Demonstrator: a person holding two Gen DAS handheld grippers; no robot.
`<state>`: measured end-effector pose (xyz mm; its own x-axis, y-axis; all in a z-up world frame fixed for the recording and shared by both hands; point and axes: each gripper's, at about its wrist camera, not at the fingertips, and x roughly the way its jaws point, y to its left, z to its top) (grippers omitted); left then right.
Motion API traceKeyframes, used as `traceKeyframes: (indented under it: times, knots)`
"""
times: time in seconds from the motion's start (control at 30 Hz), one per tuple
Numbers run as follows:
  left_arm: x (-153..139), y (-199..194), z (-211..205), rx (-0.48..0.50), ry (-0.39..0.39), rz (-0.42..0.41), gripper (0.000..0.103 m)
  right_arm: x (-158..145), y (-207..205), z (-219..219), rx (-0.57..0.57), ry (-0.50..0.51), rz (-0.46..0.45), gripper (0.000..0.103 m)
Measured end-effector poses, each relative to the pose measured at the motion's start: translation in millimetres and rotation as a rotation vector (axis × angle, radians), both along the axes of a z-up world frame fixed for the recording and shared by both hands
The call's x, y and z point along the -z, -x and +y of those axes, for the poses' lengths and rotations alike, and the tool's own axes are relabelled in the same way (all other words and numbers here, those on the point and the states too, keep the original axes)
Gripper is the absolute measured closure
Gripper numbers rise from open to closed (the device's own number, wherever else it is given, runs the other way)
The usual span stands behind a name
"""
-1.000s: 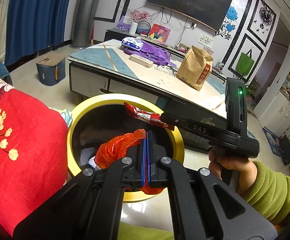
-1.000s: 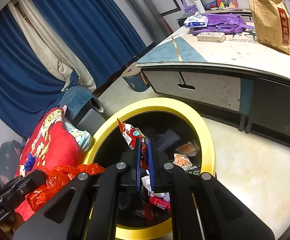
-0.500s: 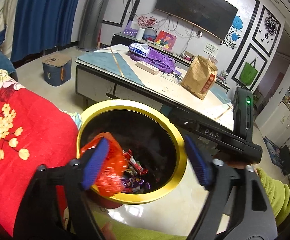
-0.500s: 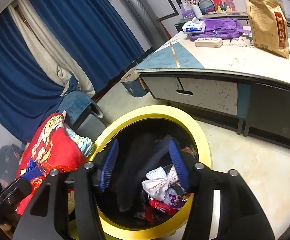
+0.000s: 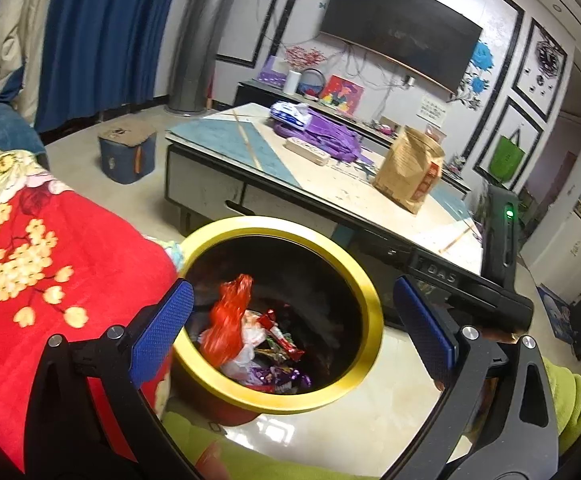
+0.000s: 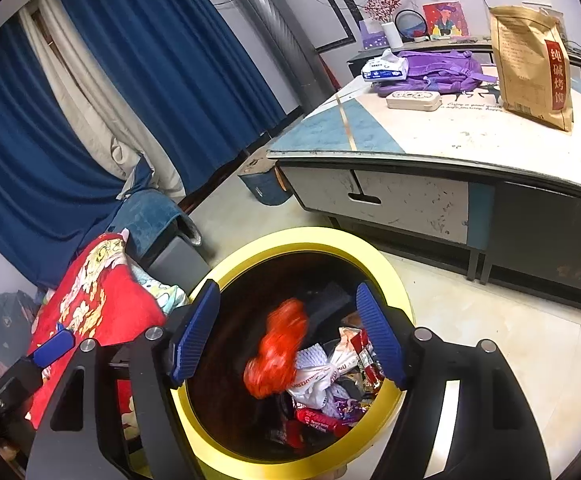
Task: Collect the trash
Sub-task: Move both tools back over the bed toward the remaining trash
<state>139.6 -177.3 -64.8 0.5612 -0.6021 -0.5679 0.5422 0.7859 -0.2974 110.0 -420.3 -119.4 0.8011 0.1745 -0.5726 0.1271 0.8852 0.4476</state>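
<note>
Item 1: round black waste bin w/ glossy gold rim (image 5: 374,312) (image 6: 400,280), standing on pale tiled floor, just in front of the low worktop w/ blue-and-cream top (image 5: 330,184) (image 6: 470,132).

Item 2: crumpled orange-red plastic bag (image 5: 228,320) (image 6: 280,354), blurred, inside the bin mouth above the other rubbish, free of both tongs.

Item 3: mixed wrappers at bin bottom (image 5: 274,356) (image 6: 330,384): white knotted bag, red and purple sweet wrappers.

Item 4: left tongs (image 5: 294,328), blue pads, spread very wide and opening; nothing gripped, bin mouth seen between them.

Item 5: right tongs (image 6: 290,334), blue pads, partly spread and opening further; nothing gripped, bag and wrappers below in the gap.

Item 6: red blanket w/ yellow-white flower print (image 5: 50,264) (image 6: 90,300), beside bin, touching its rim in left view.

Item 7: on worktop: brown paper bag w/ red label (image 5: 410,172) (image 6: 530,64), purple backpack (image 5: 330,140) (image 6: 438,70), white power strip (image 5: 306,150) (image 6: 412,100), tissue pack (image 5: 290,110) (image 6: 384,66).

Item 8: green fleece sleeve (image 5: 570,392), lower right of left view.
</note>
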Motion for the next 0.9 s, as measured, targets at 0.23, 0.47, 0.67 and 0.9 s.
traceKeyframes:
  times: [0.23,0.47,0.67,0.9]
  knots:
    - [-9.7,-1.1,32.0,-0.139,-0.014,-0.019,0.011,-14.1,0.6,20.0,-0.043,0.052,-0.028,0.029]
    - [-21.7,2.5,65.2,-0.247,-0.011,-0.042,0.011,-33.7,4.5,47.0,-0.099,0.105,-0.080,0.022]
    - [-33.4,10.2,93.3,-0.331,-0.002,-0.067,0.011,-49.7,2.9,75.6,-0.173,0.128,-0.109,0.020]
    - [-44.4,16.7,124.9,-0.434,0.002,-0.091,0.011,-64.7,-0.8,119.9,-0.294,0.160,-0.136,0.019]
